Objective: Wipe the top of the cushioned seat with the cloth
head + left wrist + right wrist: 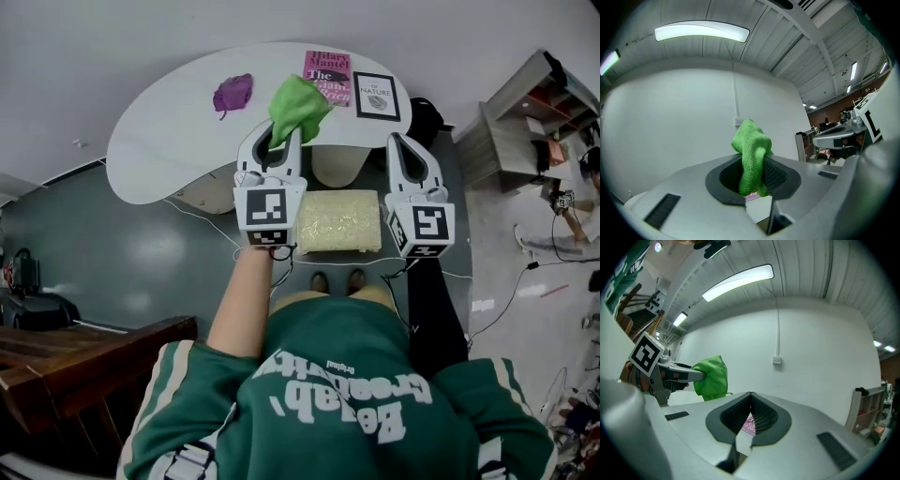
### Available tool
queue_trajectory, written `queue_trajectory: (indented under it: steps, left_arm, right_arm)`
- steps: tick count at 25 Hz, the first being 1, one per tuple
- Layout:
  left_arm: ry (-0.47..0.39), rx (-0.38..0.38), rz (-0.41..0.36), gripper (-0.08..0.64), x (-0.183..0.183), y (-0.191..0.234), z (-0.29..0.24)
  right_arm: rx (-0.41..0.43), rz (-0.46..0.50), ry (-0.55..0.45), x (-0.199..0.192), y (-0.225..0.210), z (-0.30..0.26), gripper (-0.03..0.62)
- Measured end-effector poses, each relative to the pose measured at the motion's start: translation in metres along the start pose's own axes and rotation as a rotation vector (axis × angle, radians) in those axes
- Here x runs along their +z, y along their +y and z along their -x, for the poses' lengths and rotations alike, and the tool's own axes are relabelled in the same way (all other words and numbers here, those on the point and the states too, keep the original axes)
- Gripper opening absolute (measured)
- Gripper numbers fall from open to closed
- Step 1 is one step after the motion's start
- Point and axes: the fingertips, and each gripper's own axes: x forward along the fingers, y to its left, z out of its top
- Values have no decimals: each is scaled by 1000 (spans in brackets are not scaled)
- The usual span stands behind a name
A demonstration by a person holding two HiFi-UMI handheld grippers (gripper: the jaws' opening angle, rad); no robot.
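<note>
Purple rag (232, 94), book (330, 67) beyond green cloth (298, 108)

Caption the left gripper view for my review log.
Left gripper shut on a green cloth, held up before a white wall.

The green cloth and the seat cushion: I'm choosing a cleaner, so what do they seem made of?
Green cloth: likely microfibre, matte with a fine nubby pile. Seat cushion: pale yellow, mottled with slight sheen, perhaps a plastic or woven cover; too small to tell.
</note>
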Motion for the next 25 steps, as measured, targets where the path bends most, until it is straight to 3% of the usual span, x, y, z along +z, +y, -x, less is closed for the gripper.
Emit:
queue_trajectory:
  steps: [25]
  left_arm:
    - [-7,16,-7,91,6,9,0]
  right_arm:
    - [32,42,-9,7,12,-4,8]
